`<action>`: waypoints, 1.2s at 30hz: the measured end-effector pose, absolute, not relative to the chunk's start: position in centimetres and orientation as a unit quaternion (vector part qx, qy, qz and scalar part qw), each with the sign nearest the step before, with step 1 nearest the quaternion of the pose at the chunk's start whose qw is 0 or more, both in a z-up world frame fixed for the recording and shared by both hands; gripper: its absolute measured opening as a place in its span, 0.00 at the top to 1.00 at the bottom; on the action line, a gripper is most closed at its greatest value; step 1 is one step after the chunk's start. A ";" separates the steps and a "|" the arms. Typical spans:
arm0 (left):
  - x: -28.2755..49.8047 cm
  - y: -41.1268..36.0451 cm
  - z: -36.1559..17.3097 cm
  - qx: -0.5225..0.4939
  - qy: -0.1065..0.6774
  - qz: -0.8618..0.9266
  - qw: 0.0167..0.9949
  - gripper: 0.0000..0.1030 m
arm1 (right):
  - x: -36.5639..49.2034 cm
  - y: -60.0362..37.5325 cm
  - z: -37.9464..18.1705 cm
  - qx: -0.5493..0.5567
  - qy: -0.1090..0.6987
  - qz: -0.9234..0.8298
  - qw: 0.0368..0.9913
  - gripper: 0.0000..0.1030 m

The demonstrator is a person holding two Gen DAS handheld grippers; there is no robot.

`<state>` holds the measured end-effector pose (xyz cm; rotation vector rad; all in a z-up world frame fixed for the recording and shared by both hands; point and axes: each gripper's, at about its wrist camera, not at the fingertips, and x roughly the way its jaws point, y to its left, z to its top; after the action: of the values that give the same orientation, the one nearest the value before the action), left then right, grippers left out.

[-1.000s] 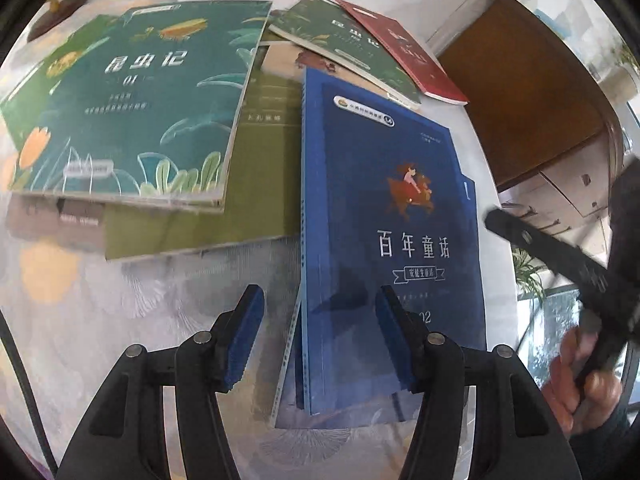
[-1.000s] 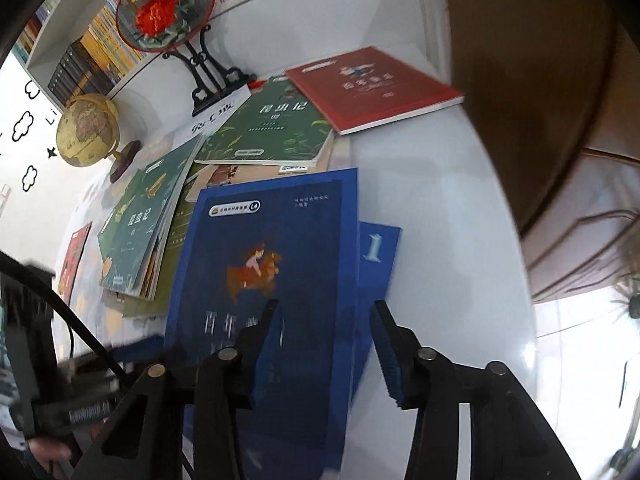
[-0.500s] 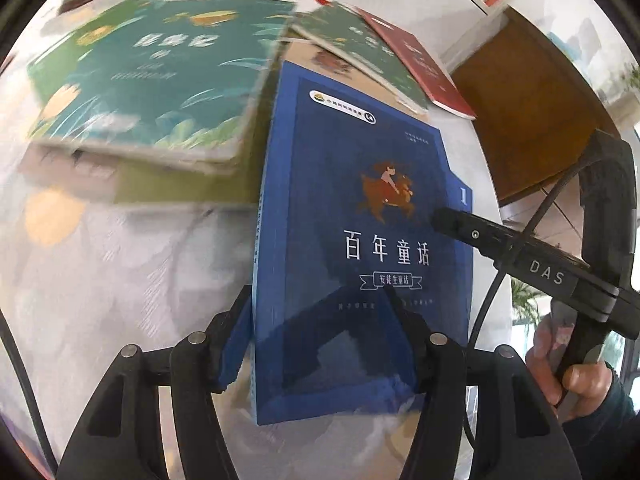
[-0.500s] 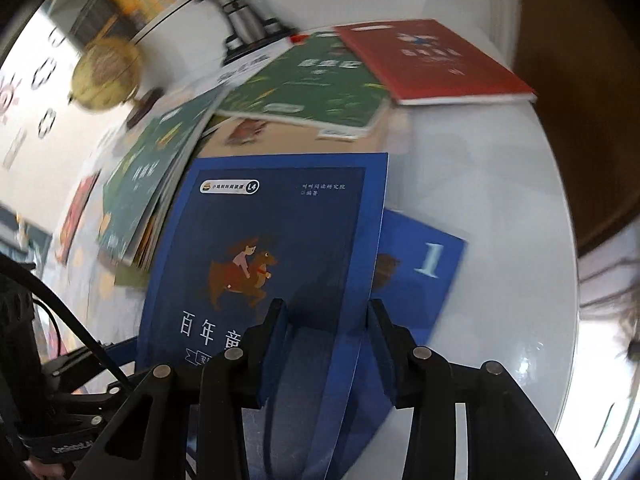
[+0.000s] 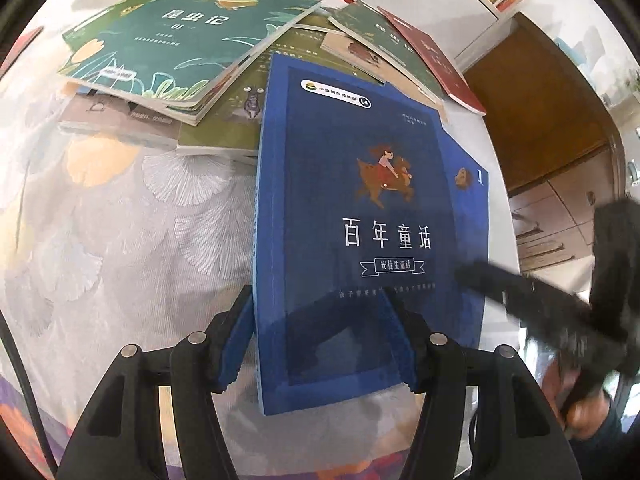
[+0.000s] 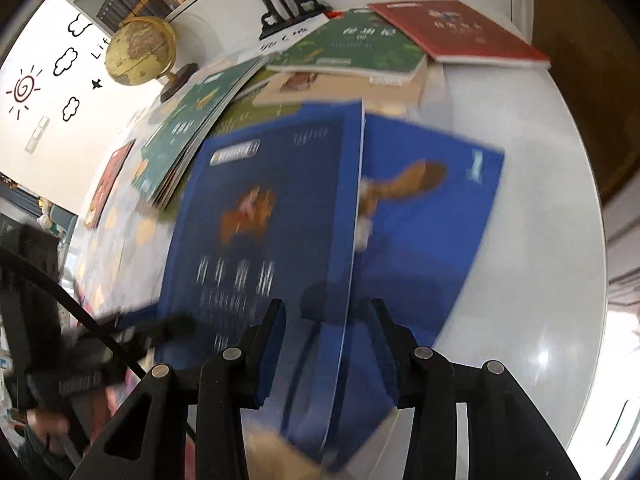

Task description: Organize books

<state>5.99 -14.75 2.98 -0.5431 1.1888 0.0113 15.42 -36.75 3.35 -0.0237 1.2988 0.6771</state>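
The left gripper points steeply down, its blue pads standing partly apart astride the near left edge of the top blue book: one pad lies outside the spine, the other over the cover. Whether they press on it I cannot tell. This book is dark blue with a paler border, white Chinese title lettering and a small figure riding a brown animal. It lies on a second blue book, marked with a "1", which juts out to the right.

The right gripper, also tilted down and blurred, has its jaws at a narrow gap astride the top book's right edge, which looks raised off the lower book; contact is unclear.

Farther off, green books and a red book lie scattered on the white table.
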 end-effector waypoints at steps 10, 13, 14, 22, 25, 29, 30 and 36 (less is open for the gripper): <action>5.4 -14.1 8.5 -0.340 0.472 -0.082 0.810 0.44 | 13.1 -37.7 3.0 0.008 0.582 0.319 0.748 0.59; 5.6 -14.8 8.9 -0.351 0.461 -0.097 0.810 0.44 | 13.8 -38.7 2.7 0.052 0.593 0.325 0.735 0.59; 5.9 -15.1 8.2 -0.340 0.473 -0.086 0.809 0.44 | 13.9 -38.9 2.6 0.061 0.595 0.325 0.733 0.59; 7.3 -17.8 3.7 -0.361 0.522 -0.103 0.766 0.67 | 13.6 -38.4 2.8 0.069 0.602 0.318 0.729 0.56; 7.6 -16.5 4.9 -0.426 0.491 -0.143 0.746 0.68 | 14.1 -38.8 2.6 0.092 0.622 0.325 0.707 0.49; 7.7 -15.0 4.5 -0.518 0.457 -0.201 0.694 0.68 | 15.7 -41.7 1.6 0.225 0.636 0.324 0.663 0.26; 7.8 -15.0 4.1 -0.528 0.459 -0.206 0.684 0.68 | 16.1 -42.2 1.0 0.264 0.637 0.328 0.645 0.26; 7.5 -16.0 1.9 -0.478 0.527 -0.157 0.685 0.66 | 16.8 -41.2 -0.8 0.352 0.636 0.337 0.598 0.61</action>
<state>7.53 -15.97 1.86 -1.0709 1.1797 -0.3511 16.80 -41.22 -0.75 0.8166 1.4769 0.7820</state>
